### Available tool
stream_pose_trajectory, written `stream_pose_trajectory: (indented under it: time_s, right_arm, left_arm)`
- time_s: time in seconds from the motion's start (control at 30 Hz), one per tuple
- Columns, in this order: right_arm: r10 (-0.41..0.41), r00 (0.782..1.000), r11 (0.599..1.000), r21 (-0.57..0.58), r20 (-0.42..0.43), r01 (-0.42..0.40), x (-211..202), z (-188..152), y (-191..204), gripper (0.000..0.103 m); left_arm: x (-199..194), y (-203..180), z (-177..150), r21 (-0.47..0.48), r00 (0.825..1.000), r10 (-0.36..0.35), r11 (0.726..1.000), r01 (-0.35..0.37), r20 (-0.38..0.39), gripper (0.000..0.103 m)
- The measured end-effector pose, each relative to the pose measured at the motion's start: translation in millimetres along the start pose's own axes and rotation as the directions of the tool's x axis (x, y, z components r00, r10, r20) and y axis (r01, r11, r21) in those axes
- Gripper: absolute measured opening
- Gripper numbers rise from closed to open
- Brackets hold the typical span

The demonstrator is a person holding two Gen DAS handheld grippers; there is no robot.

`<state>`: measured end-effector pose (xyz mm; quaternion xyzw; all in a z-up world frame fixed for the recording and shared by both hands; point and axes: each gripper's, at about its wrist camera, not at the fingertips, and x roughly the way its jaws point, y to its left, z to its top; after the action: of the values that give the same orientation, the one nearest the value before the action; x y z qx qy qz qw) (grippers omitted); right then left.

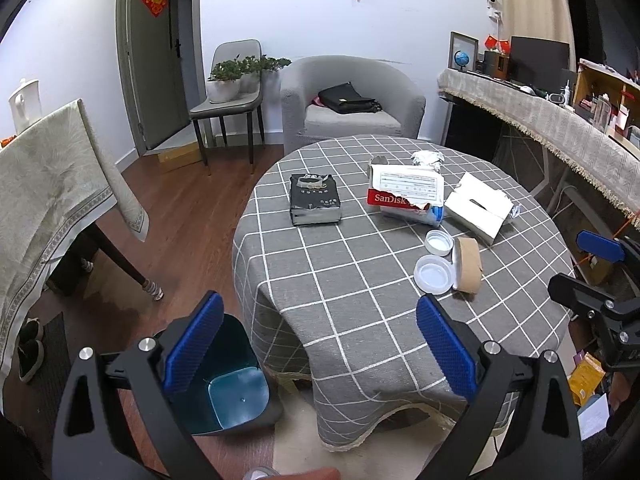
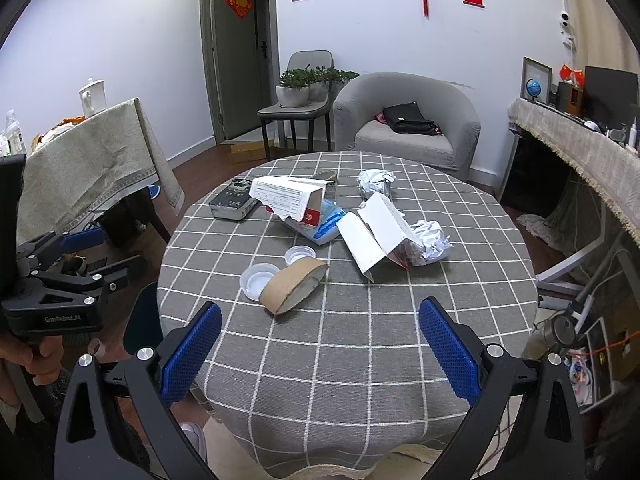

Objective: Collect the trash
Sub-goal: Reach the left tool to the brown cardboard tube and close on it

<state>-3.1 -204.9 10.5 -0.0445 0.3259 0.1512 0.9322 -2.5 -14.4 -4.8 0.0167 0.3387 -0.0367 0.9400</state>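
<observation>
Trash lies on the round table with a grey checked cloth: a cardboard tape core, two white plastic lids, a torn SanDisk box, a white opened carton, crumpled foil and a black box. A dark bin with a teal inside stands on the floor left of the table. My left gripper is open and empty above the bin and table edge. My right gripper is open and empty over the table's near side.
A grey armchair with a black bag stands behind the table. A chair with potted plants is by the door. A cloth-covered table is on the left, a long cluttered desk on the right.
</observation>
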Motion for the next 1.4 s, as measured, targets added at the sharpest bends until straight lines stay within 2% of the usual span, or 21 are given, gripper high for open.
stream_pose_trajectory:
  time_s: [0.3,0.37,0.4,0.5,0.83,1.0,1.17,1.37,1.4]
  right_arm:
    - [-0.007,1.0,0.999,0.038,0.01,0.006,-6.3,0.7,-23.2,0.1]
    - [0.001,1.0,0.999,0.052,0.011,-0.002,-7.6,-1.0,-30.5,0.098]
    - [0.008,1.0,0.998,0.058,0.012,-0.009,-7.7,-1.6,-33.0,0.095]
    - [0.021,1.0,0.998,0.059,-0.005,-0.02,-4.9,-3.9,-38.6,0.084]
    - [0.058,0.998,0.997,0.062,-0.026,-0.056,-5.6,-9.6,-49.4,0.07]
    - [0.07,0.997,0.995,0.069,-0.017,-0.069,-9.6,-12.4,-57.5,0.07]
    - [0.076,0.997,0.995,0.071,-0.024,-0.074,-8.7,-14.3,-63.6,0.07]
    - [0.09,0.995,0.994,0.07,-0.035,-0.087,-4.1,-12.8,-64.3,0.064]
    - [0.094,0.995,0.993,0.071,-0.036,-0.091,-2.5,-12.0,-63.8,0.061]
  left_arm:
    - [1.3,-15.6,0.9,0.055,0.999,-0.05,0.997,0.049,0.017,0.096]
    - [3.5,-22.1,0.8,0.074,0.996,-0.086,0.994,0.085,0.009,0.087]
    - [5.1,-25.8,0.5,0.083,0.995,-0.103,0.991,0.103,0.0,0.079]
    - [9.6,-36.5,0.2,0.095,0.987,-0.157,0.983,0.158,-0.016,0.071]
    - [30.3,-75.7,3.7,0.132,0.956,-0.289,0.946,0.294,-0.059,0.048]
    - [45.6,-97.5,6.9,0.185,0.951,-0.295,0.933,0.308,-0.094,0.042]
    - [61.5,-101.1,9.5,0.161,0.949,-0.291,0.938,0.308,-0.121,0.038]
    - [83.3,-102.1,9.3,0.112,0.941,-0.302,0.941,0.319,-0.151,0.033]
    - [84.9,-101.0,10.2,0.103,0.941,-0.305,0.941,0.321,-0.147,0.03]
